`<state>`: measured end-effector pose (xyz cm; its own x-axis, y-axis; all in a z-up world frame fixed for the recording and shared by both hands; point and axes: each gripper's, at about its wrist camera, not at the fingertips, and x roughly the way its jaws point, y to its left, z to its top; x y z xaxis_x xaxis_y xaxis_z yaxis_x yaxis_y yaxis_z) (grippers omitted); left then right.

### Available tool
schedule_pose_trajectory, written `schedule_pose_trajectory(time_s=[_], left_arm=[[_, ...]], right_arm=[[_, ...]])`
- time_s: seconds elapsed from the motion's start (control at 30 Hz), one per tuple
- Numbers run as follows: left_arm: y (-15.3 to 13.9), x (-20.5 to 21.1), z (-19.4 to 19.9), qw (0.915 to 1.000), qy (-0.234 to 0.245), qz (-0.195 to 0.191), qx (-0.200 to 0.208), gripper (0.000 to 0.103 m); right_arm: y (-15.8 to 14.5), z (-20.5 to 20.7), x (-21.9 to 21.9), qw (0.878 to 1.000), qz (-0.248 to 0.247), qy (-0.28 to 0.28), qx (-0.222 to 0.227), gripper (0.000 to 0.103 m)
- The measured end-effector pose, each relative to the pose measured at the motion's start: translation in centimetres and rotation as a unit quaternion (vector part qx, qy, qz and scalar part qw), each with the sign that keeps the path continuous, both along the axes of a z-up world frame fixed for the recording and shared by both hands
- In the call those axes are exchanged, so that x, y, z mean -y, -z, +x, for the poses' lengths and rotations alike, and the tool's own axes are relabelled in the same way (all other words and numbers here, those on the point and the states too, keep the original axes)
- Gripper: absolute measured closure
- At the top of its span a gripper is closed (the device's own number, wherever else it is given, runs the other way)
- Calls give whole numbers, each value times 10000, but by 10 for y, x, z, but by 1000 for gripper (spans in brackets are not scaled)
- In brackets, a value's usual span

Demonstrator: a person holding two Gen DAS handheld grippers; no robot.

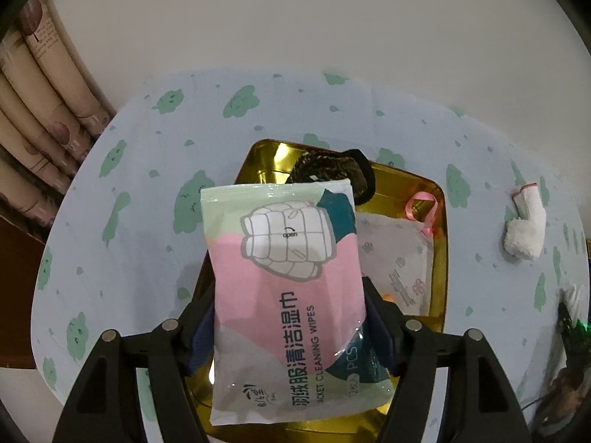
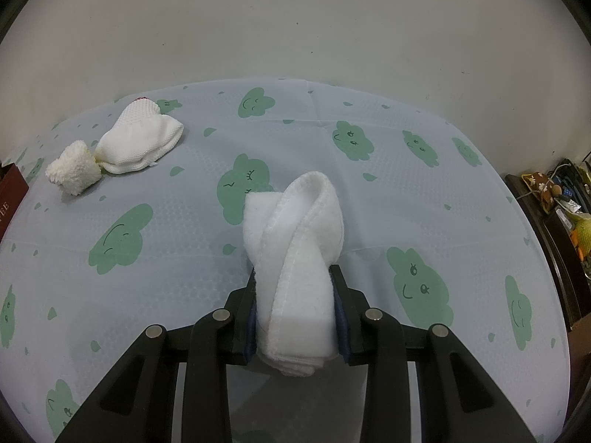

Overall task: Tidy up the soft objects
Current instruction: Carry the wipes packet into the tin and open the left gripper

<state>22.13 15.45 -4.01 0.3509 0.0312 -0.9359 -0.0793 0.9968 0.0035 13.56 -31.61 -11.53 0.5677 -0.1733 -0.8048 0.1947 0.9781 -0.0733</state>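
Note:
My left gripper point(image 1: 290, 317) is shut on a pink, green and white pack of wet wipes point(image 1: 284, 277) and holds it over a gold tray point(image 1: 439, 199). In the tray lie a dark patterned cloth item point(image 1: 325, 166) and a clear pouch with a pink ribbon point(image 1: 399, 254). My right gripper point(image 2: 295, 306) is shut on a folded white towel point(image 2: 295, 243), held just above the table. A white knit sock point(image 2: 140, 140) and a fluffy white roll point(image 2: 74, 171) lie at the far left of the right wrist view; they also show in the left wrist view point(image 1: 526, 225).
The table wears a pale blue cloth with green clouds point(image 2: 417, 288). Rolled paper tubes point(image 1: 40, 110) stand at the left beyond the table. A dark red box point(image 2: 9, 199) sits at the left edge. Cluttered shelves point(image 2: 557, 206) stand at the right.

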Motion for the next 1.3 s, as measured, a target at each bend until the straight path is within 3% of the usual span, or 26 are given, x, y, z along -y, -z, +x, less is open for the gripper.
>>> schedule_pose_trajectory(time_s=[0.33,0.8,1.07,1.2,1.3], left_arm=[[-5,3,-6,9989,348,309,-52,29],[-25,-1,-24,9977,463,393,296,29],[-46,-8,-59,9947,299,352,916,29],[-54,-16,-83,9891,-16,572,1359,29],[-53,-26,-96,9867,-227,507,1525,29]], right_arm=[[0,0,0,10000,-7,-2,-1,71],[0,0,0,10000,-4,-4,-1,71],[0,0,0,10000,-19,-6,-3,71],[0,0,0,10000,-40,-14,-8,71],[0,0,1,10000,-42,-16,-8,71]])
